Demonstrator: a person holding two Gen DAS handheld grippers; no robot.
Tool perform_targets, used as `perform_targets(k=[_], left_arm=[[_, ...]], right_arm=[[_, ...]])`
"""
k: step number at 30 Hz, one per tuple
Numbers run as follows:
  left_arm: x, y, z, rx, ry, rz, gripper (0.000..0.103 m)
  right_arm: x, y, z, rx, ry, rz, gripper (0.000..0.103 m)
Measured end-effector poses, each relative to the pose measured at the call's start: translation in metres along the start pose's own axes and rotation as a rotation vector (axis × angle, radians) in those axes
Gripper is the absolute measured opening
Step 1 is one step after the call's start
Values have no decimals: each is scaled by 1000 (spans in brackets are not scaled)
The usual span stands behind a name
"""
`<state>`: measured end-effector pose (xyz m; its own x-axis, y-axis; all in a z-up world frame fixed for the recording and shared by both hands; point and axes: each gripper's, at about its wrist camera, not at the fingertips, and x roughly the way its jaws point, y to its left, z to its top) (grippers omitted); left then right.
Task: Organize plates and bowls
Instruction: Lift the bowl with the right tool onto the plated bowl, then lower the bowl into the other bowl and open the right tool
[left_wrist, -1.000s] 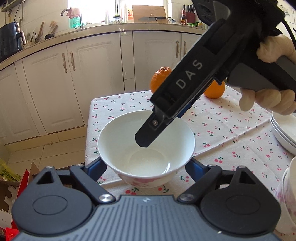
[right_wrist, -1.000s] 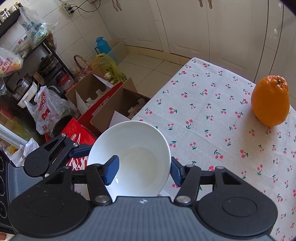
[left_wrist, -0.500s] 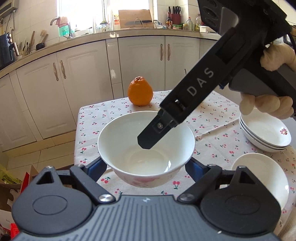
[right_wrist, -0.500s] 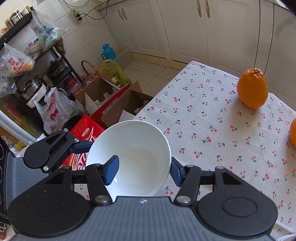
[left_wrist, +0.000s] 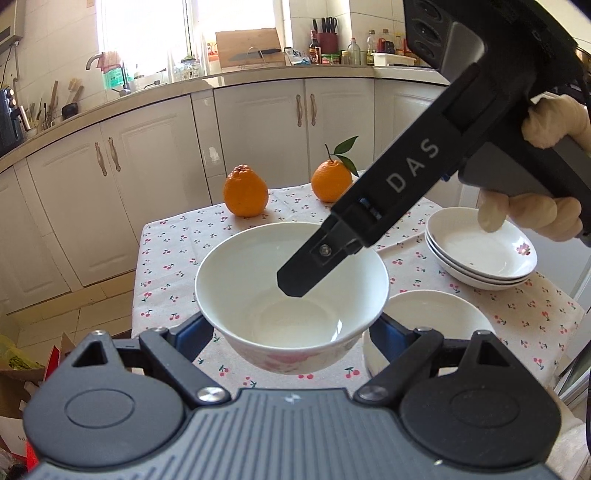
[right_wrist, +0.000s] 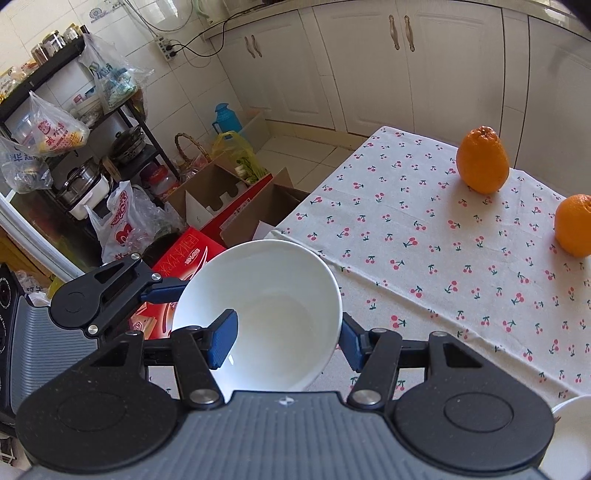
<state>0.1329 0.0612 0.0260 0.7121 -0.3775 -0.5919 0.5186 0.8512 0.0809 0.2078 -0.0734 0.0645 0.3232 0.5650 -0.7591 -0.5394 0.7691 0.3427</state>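
With both tools clamped on the white bowl (left_wrist: 291, 306), left tool (left_wrist: 291, 330) across it and right tool (right_wrist: 284, 341) over its rim, keep it level toward the second bowl (left_wrist: 432, 317) at four o'clock.

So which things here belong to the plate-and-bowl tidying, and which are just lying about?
Job: held bowl, left gripper, right gripper, second bowl, stacked plates.
Lying about: two oranges, cardboard boxes, plastic bags.

**Two wrist views, one bowl**

Each fisheye looks down along its own fingers, close over the white bowl (left_wrist: 291, 299). Left faces the kitchen counter (left_wrist: 258, 75); right faces the floor clutter. Both share the bowl, tablecloth (right_wrist: 424, 236) and oranges (right_wrist: 482, 164).
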Motion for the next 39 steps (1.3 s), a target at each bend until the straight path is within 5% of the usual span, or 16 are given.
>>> perform_targets(k=[20, 39], left_arm=[[-8, -61, -6, 25, 13, -111, 91], [8, -74, -15, 19, 76, -145, 91]], right_arm=[[-50, -12, -70, 43, -20, -49, 66], [-40, -22, -88, 48, 12, -67, 66]])
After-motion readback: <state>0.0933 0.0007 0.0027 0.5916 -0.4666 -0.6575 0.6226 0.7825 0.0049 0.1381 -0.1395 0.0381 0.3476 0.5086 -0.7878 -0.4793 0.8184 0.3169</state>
